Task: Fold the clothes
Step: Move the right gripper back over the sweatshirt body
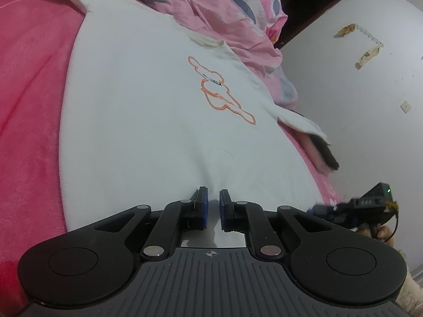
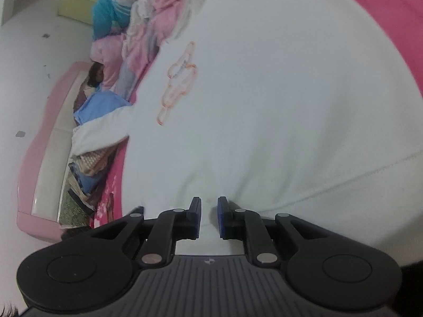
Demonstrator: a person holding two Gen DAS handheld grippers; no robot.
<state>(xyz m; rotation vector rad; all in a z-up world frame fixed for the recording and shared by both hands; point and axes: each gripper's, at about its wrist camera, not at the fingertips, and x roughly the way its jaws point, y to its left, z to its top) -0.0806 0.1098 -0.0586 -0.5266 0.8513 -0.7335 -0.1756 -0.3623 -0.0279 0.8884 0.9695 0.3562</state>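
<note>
The left gripper (image 1: 213, 198) is nearly closed, its blue pads pinching the near hem of the white sweatshirt (image 1: 148, 111). The garment spreads ahead of it across the pink bed (image 1: 29, 84), its orange outline print (image 1: 219, 89) ahead and slightly right. The right gripper (image 2: 209, 206) is also almost closed on a fold of the same hem, the body stretching forward and the print ahead to its left. The risk, as I judge it: the thin pinch could slip if either hand pulls unevenly, or the fold drags crooked against the rumpled pink quilt (image 1: 227, 13) beyond.
</note>
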